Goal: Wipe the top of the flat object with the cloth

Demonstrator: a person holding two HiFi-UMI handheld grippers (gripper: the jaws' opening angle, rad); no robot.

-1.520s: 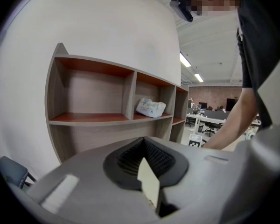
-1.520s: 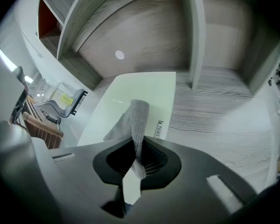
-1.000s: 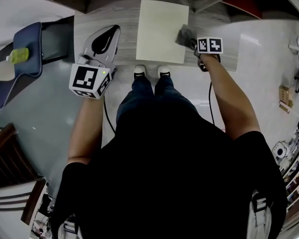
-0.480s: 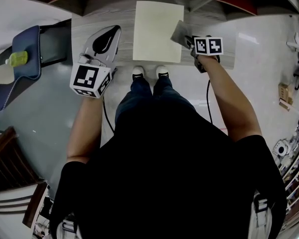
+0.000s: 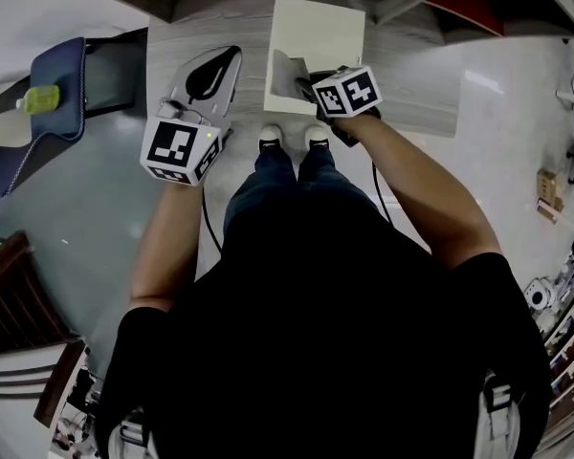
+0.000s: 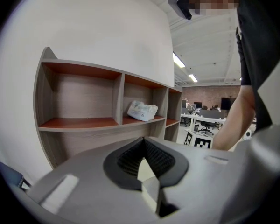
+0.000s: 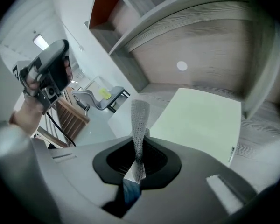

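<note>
A pale yellow-green flat board [image 5: 323,36] lies on the wood-grain table [image 5: 411,89] in front of the person's shoes. My right gripper [image 5: 304,82] is shut on a grey cloth [image 5: 287,70], which rests on the board's near left part. In the right gripper view the cloth [image 7: 140,120] stands up as a narrow strip between the jaws, with the board [image 7: 198,122] beyond it. My left gripper [image 5: 209,76] hovers over the table left of the board, jaws together and holding nothing. In its own view the left gripper [image 6: 144,161] faces the shelves.
A wooden shelf unit [image 6: 84,106] stands behind the table, with a white packet [image 6: 142,110] on one shelf. A blue chair [image 5: 48,122] carrying a yellow-green item [image 5: 39,98] stands at the left. Brown wooden furniture [image 5: 10,299] is on the floor at lower left.
My right gripper has swept left with the cloth, from the board's right edge to its near left part. The left gripper has hardly moved.
</note>
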